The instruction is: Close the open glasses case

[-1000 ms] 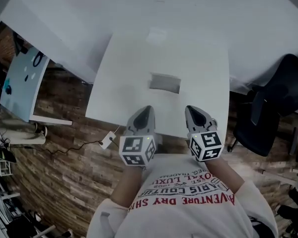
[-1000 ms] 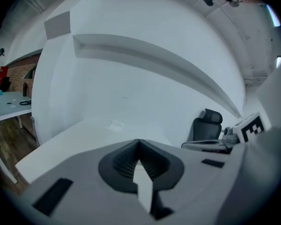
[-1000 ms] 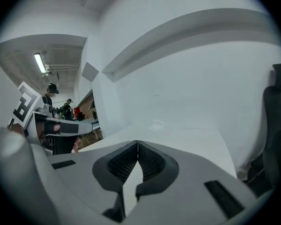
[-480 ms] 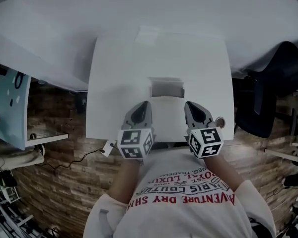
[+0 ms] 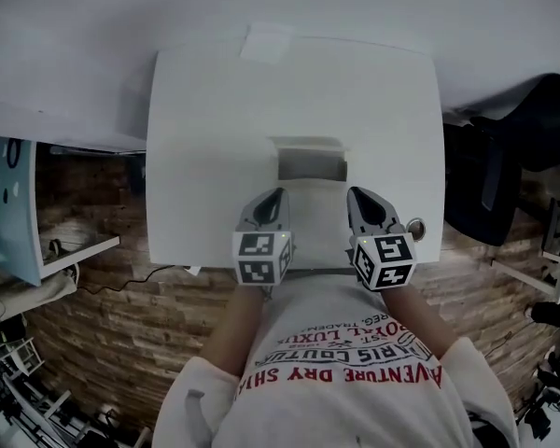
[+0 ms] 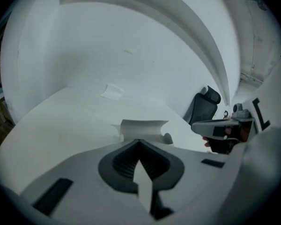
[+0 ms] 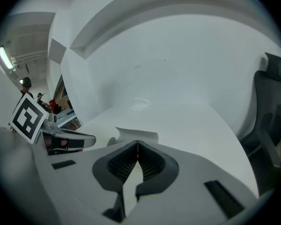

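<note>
The open glasses case (image 5: 310, 160) sits at the middle of the white table (image 5: 205, 157); it is pale, its lid standing up at the far side. My left gripper (image 5: 276, 194) and right gripper (image 5: 357, 194) hover side by side just short of it, near the table's front edge, both shut and holding nothing. In the left gripper view the case (image 6: 143, 129) lies straight beyond the closed tips (image 6: 138, 141), with the right gripper (image 6: 220, 128) off to the right. The right gripper view shows the case (image 7: 136, 136) past its own tips (image 7: 137, 143).
A white slip of paper (image 5: 266, 43) lies at the table's far edge. A small round object (image 5: 414, 228) sits at the front right corner. A black office chair (image 5: 504, 175) stands right of the table. Brick-patterned floor (image 5: 103, 315) surrounds the front.
The head view has swung so the table sits more squarely in view. Both grippers stay shut, side by side near the front edge, now slightly closer to the case, which has not moved.
</note>
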Action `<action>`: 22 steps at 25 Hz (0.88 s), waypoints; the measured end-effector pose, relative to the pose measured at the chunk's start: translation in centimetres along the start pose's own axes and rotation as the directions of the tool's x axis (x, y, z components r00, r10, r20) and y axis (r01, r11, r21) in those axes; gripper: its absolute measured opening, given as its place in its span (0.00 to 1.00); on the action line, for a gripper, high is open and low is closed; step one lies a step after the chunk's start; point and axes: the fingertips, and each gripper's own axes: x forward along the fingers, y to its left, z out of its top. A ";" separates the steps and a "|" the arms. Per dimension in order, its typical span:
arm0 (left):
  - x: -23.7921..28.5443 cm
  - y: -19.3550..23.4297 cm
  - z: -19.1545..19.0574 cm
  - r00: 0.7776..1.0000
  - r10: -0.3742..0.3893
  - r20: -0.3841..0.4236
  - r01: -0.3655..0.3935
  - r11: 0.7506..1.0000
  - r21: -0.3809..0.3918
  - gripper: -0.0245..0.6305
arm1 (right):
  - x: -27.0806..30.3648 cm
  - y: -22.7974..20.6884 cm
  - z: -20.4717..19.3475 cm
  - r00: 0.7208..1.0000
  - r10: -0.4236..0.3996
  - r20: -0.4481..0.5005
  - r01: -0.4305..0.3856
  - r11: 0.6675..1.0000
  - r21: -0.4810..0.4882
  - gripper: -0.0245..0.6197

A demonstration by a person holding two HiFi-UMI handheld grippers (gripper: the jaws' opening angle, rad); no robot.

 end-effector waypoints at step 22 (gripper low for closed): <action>4.6 1.2 -3.0 0.992 0.005 -0.124 -0.014 0.997 -0.069 0.04 | 7.6 -3.4 4.1 0.999 0.023 0.024 -0.019 0.989 -0.150 0.06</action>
